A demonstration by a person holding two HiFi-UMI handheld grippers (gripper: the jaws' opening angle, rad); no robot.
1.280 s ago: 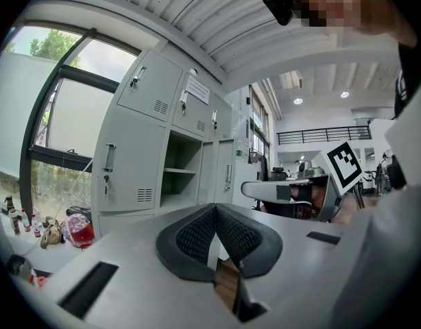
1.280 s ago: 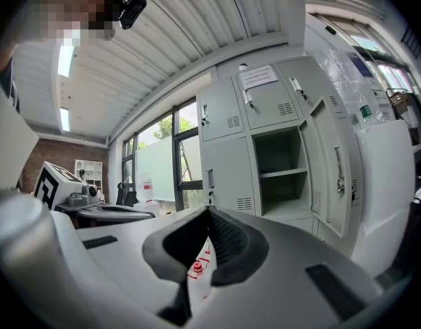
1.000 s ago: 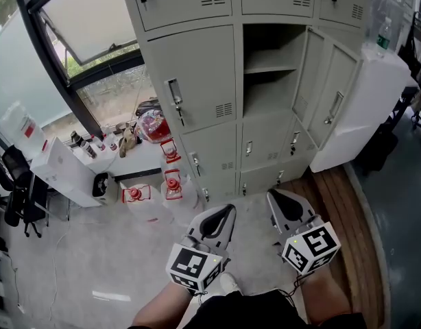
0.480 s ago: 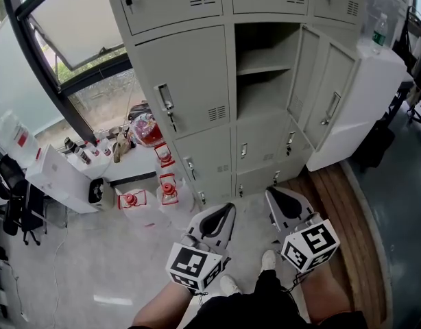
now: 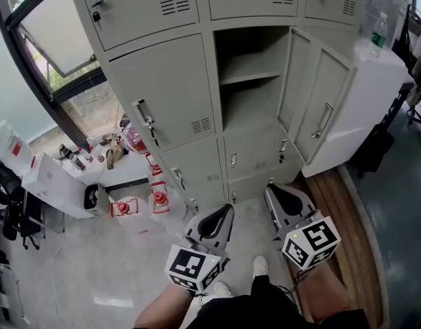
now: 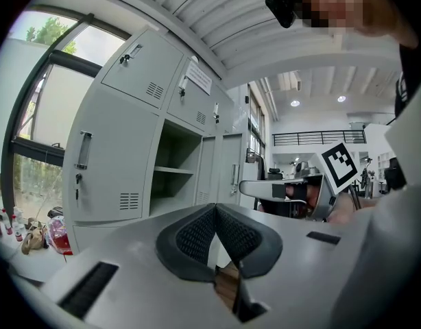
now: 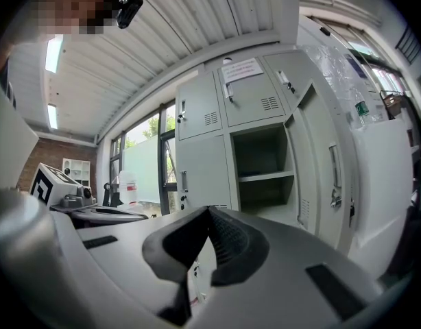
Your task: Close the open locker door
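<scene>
left gripper (image 5: 226, 210) and right gripper (image 5: 271, 190), both mine, jaws pinched together on nothing, sit before the locker (image 5: 171, 88) (its door (image 5: 321, 105) stands open).

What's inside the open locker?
One shelf splits the open locker into two parts, and both look empty. The shadowed back corner under the shelf is too dark to make out.

The right claw (image 7: 209, 214), jaws pressed together and empty, faces the open locker door (image 7: 326, 177).

Bright daylight comes from the window (image 5: 49, 29), shadows are soft, gripper views bend at their edges.
</scene>
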